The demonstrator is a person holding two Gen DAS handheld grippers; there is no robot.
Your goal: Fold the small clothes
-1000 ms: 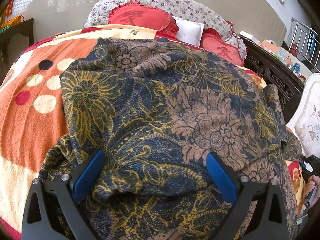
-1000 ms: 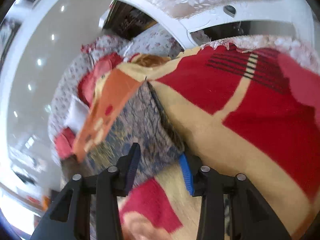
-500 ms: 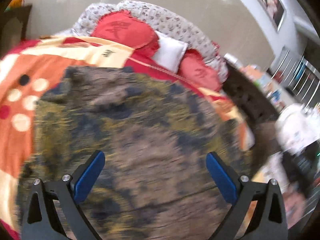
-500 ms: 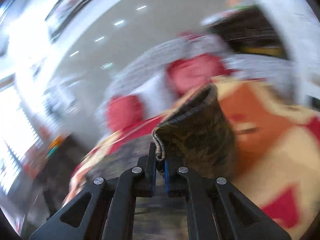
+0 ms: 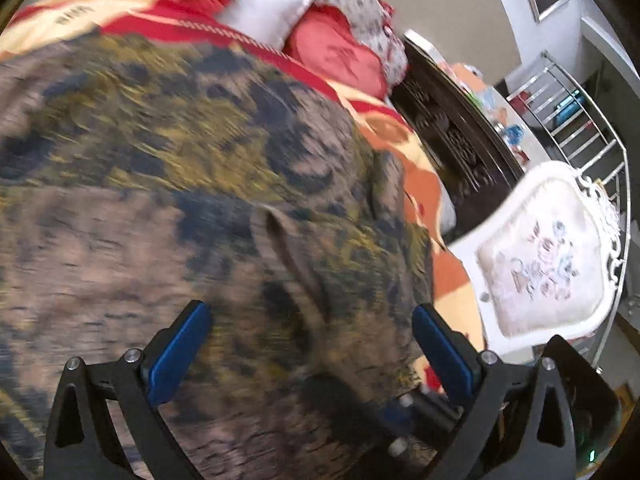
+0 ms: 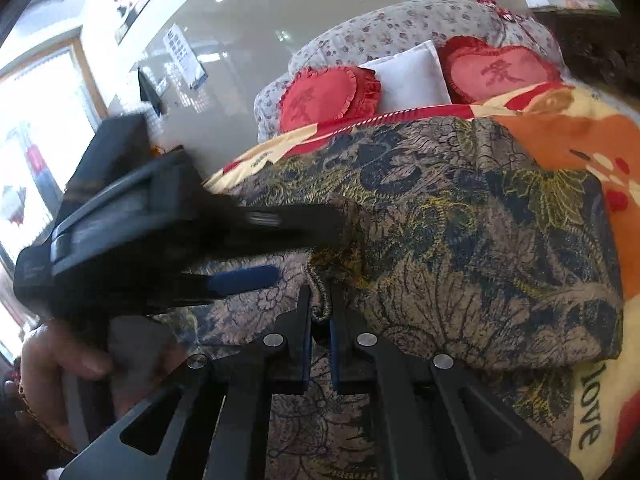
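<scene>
A dark floral garment (image 6: 460, 216) in navy, gold and tan lies spread on the bed; it also fills the blurred left wrist view (image 5: 180, 200). My right gripper (image 6: 319, 312) is shut on a bunched edge of the garment, which folds over the rest. My left gripper (image 5: 308, 340) is open, its blue pads wide apart above the cloth. The left gripper also shows in the right wrist view (image 6: 168, 236), hovering over the garment with a hand behind it.
The bed has an orange, red and cream blanket (image 6: 580, 136). Red heart cushions (image 6: 328, 92) and a white pillow (image 6: 412, 76) lie at the head. A white upholstered chair (image 5: 548, 256) and a dark carved bed frame (image 5: 452, 132) stand at the right.
My right gripper closed on the garment's edge and carried it up and over the spread cloth. My left gripper stayed open and swung to the right.
</scene>
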